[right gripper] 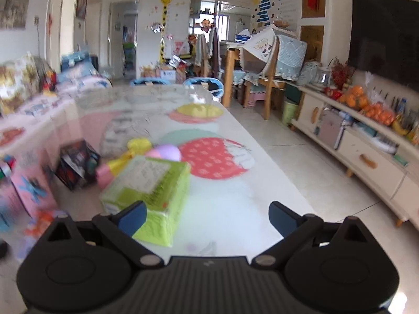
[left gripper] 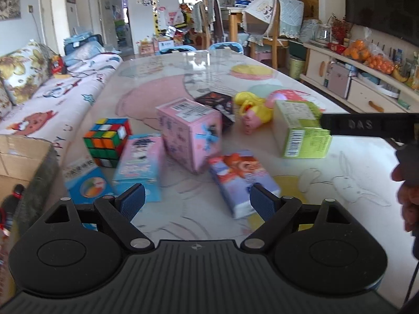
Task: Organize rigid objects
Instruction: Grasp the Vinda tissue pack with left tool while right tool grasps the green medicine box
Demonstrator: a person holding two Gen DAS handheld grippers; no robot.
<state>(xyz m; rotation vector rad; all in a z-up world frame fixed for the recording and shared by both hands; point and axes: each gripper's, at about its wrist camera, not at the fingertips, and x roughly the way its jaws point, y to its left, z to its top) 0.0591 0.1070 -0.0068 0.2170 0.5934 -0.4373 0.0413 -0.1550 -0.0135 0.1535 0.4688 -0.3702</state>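
On the table point(left gripper: 353, 162), my right gripper point(right gripper: 207, 216) and left gripper point(left gripper: 196, 198) are open, empty; next I must close around the green box point(right gripper: 154, 196).

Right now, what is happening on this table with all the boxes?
A person holds a gripper in each hand above a table scattered with toys and small boxes. Both are open and hold nothing. The right gripper is close to the green box, its left finger in front of the box's near corner. The left gripper hovers before the pink box, near a Rubik's cube. Nothing looks sorted yet.
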